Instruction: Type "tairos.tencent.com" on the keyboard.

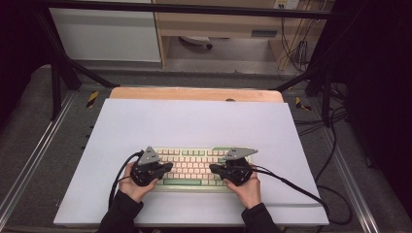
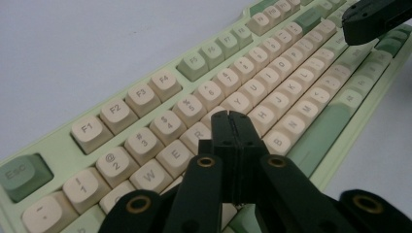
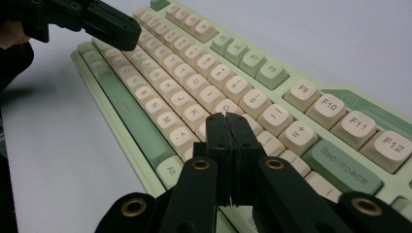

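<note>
Pale green plastic keyboard with cream keycaps lying near the front of the white table sheet. Left gripper and right gripper both clamped shut, empty, poised over the keys. Probably typing; next, a single key pressed squarely.

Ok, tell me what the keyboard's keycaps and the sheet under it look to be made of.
Cream and sage-green keycaps: probably matte moulded plastic, judging by the rounded edges, printed legends and soft sheen. Pale green keyboard case: likely the same plastic, smooth. White flat sheet under it: even, dull and thin-edged, possibly board or plastic; hard to tell.
</note>
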A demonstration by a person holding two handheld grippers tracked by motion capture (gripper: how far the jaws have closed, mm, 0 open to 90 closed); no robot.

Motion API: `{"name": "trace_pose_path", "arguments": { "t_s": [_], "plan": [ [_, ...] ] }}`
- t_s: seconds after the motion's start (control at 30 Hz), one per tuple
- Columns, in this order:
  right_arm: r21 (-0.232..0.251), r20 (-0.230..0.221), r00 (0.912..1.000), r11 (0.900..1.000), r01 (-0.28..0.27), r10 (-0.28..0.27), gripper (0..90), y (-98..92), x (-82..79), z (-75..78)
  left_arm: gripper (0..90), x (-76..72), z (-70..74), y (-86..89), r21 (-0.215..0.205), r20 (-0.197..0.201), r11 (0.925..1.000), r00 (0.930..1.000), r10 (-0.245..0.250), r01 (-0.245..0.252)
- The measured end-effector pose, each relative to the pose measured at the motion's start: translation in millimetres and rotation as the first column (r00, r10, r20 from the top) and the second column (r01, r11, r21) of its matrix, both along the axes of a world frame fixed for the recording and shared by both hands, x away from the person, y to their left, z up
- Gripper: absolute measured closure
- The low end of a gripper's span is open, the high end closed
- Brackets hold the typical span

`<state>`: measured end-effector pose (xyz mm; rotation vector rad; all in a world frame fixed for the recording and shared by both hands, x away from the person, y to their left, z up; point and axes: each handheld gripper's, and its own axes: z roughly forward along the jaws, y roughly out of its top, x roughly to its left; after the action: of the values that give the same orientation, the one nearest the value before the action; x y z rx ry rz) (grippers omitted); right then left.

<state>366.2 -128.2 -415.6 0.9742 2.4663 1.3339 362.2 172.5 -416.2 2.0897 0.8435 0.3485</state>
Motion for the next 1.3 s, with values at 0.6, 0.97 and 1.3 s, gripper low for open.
{"name": "trace_pose_path", "arguments": {
  "t_s": [0.6,0.97,1.3],
  "plan": [
    [-0.002,0.004,1.0,1.0,-0.006,0.006,88.7,-3.6,-2.0,-0.9,89.6,18.4,-12.4,-20.2,0.015,-0.024,0.9997,0.9996,0.018,-0.017],
    [0.001,0.005,1.0,1.0,-0.006,0.006,88.9,-4.1,-2.3,-0.9,89.8,19.7,-15.9,-22.7,0.029,-0.019,0.9995,0.9998,0.009,-0.009],
    [-0.003,0.009,0.9999,1.0,-0.004,0.004,89.1,-4.2,-2.9,-0.8,89.8,13.4,-6.5,-16.9,0.003,0.002,1.0,1.0,0.001,-0.001]
  ]
}}
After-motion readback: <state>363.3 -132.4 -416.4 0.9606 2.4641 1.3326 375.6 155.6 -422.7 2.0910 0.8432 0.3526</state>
